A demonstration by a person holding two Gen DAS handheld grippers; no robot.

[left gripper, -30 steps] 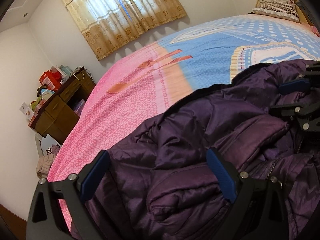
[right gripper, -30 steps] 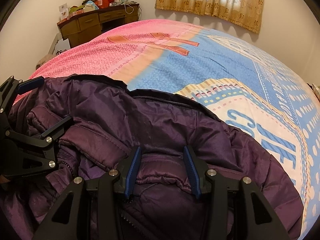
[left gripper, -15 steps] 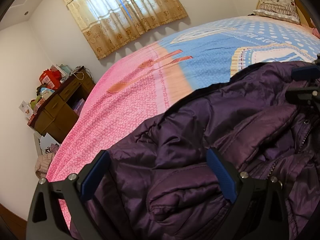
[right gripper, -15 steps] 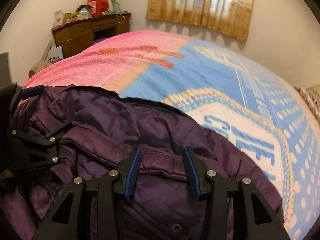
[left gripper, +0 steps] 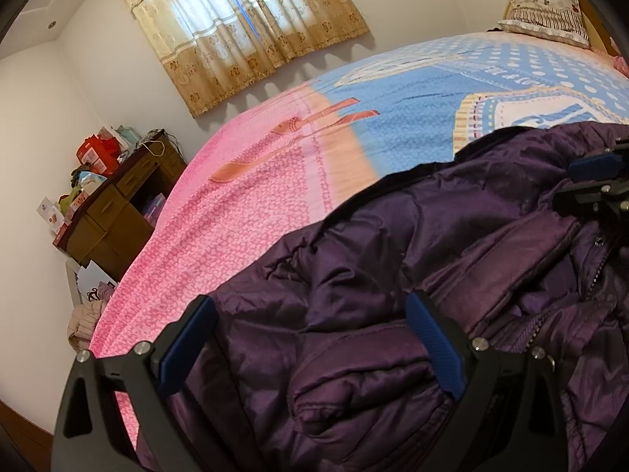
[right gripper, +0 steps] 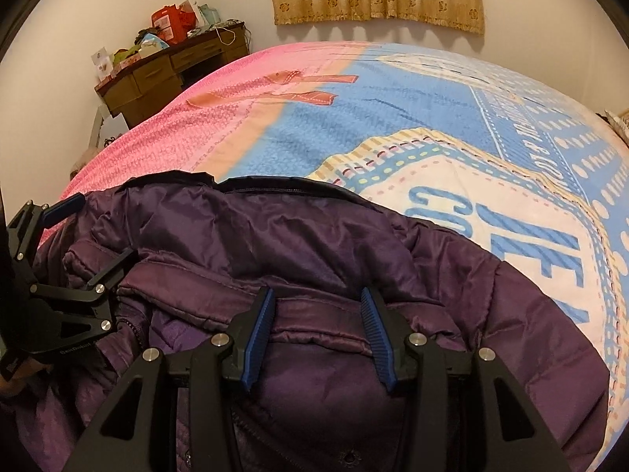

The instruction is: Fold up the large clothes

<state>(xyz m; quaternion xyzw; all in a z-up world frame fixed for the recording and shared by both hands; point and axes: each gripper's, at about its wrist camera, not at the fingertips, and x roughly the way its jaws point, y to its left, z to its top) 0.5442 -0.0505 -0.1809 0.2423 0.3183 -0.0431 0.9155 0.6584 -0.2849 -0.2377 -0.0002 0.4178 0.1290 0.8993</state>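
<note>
We see the purple jacket (left gripper: 393,295) rumpled on the near edge of the bed (left gripper: 275,196), its dark collar rim toward the blue half of the spread. Our left gripper (left gripper: 310,346) is spread wide above a puffy fold, pads clear of the fabric. Our right gripper (right gripper: 318,334) stands partly parted, astride a stitched band of the jacket; whether the pads touch it, we cannot tell. Beyond the bed: a cluttered brown desk (left gripper: 118,212), curtains (left gripper: 243,27) and a pillow (left gripper: 546,15) at the headboard.
</note>
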